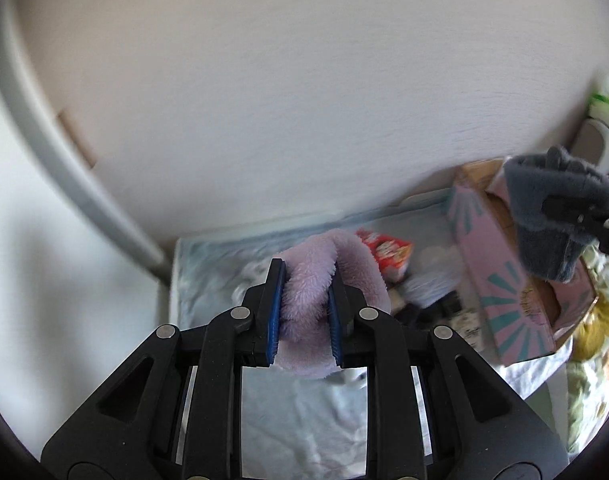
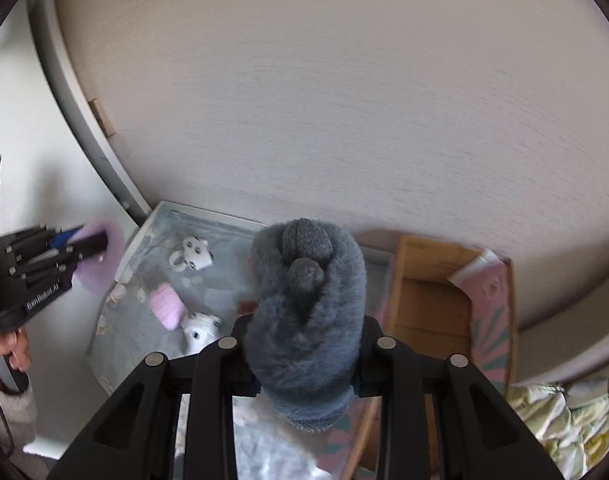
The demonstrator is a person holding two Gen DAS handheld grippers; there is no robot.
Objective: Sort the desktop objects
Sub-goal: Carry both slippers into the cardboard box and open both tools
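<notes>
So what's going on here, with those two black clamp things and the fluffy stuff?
A person is tidying a cluttered surface using a hand-held gripper in each hand. The left gripper is clamped on a fluffy lilac item, and the right gripper on a fuzzy grey-blue one. Both are held in the air above a grey floral cloth, beside an open pink cardboard box. More small items lie on the cloth.

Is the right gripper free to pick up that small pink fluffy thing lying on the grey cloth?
Probably not yet: the right gripper is clamped on a grey fuzzy slipper, so its jaws are occupied. The pink fluffy piece lies uncovered on the grey cloth below.
</notes>
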